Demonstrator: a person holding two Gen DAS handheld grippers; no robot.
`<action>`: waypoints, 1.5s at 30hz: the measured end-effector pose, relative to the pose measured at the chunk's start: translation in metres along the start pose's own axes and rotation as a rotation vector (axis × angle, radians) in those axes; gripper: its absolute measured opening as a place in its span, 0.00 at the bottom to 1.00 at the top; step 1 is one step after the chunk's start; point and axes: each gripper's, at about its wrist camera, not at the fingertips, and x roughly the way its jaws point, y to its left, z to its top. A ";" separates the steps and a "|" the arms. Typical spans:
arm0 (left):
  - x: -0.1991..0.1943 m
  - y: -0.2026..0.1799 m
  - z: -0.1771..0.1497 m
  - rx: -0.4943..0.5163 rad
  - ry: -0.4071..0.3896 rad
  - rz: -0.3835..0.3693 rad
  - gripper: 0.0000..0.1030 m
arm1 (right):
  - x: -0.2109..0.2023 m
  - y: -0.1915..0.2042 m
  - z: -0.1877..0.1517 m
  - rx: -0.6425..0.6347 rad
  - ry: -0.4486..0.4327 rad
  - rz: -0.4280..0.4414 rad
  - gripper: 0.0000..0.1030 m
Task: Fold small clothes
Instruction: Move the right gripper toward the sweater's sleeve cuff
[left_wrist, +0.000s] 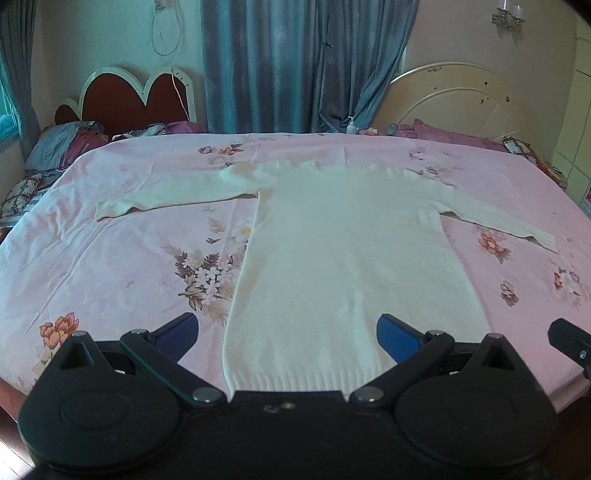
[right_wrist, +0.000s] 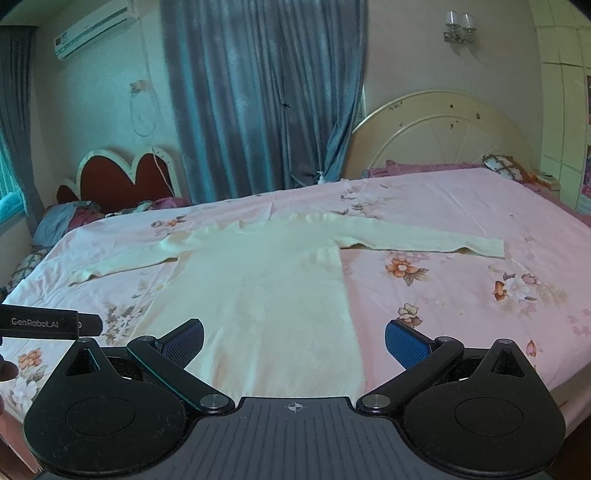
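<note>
"GenRobot.AI" on the left tool.

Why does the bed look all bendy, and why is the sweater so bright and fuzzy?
Left wrist view: the fisheye lens bows the bed edges, and the sweater glares pale, its knit washed out except the hem ribbing. Right wrist view: the same curving, a greenish tint at the left, corners dark; the sweater looks soft, while the open right gripper is sharp.
</note>
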 end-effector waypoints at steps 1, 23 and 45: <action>0.004 0.001 0.002 -0.001 0.001 0.001 0.99 | 0.005 0.000 0.002 0.003 0.002 -0.006 1.00; 0.116 0.030 0.080 0.066 0.025 -0.068 0.99 | 0.113 0.012 0.056 0.109 0.002 -0.152 1.00; 0.187 -0.016 0.124 0.051 0.024 -0.047 0.99 | 0.202 -0.093 0.094 0.171 0.000 -0.210 0.99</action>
